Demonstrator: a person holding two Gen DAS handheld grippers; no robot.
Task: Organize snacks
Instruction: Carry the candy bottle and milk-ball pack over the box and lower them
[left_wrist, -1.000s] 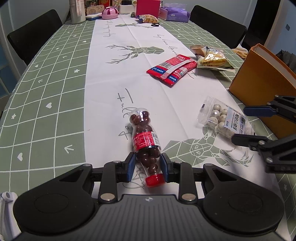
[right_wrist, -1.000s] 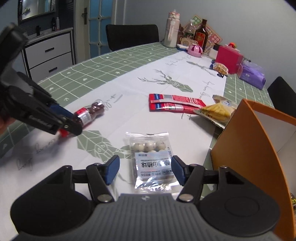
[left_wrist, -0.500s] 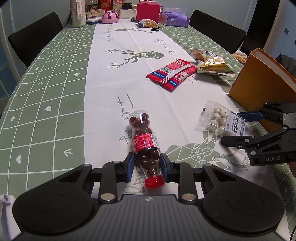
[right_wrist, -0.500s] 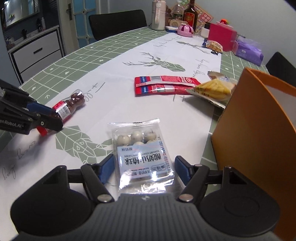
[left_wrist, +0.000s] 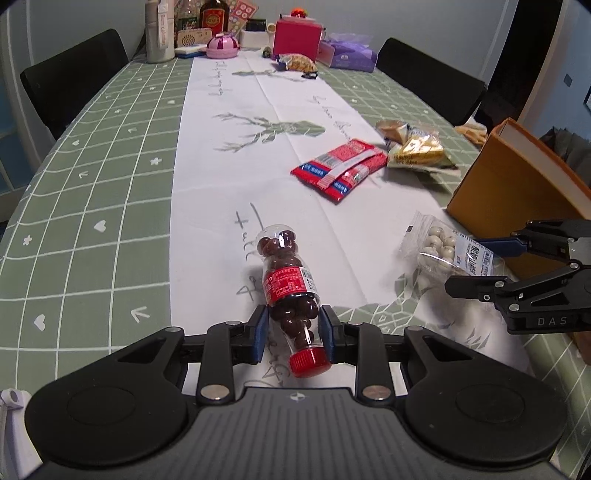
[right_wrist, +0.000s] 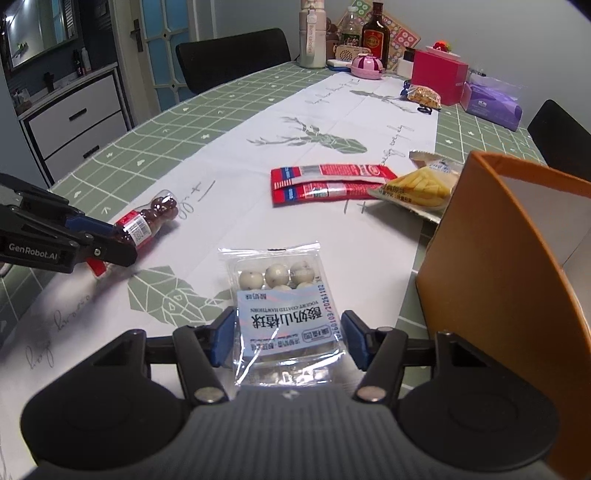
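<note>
While clamped by hand-held gripper (left_wrist: 294, 334), bottle (left_wrist: 291, 288) holds chocolate balls.

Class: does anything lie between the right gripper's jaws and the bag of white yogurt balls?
Nothing visible does. The right gripper has its jaws spread on either side of the yogurt ball bag, with no other item between them. The orange box stands apart on the right.
</note>
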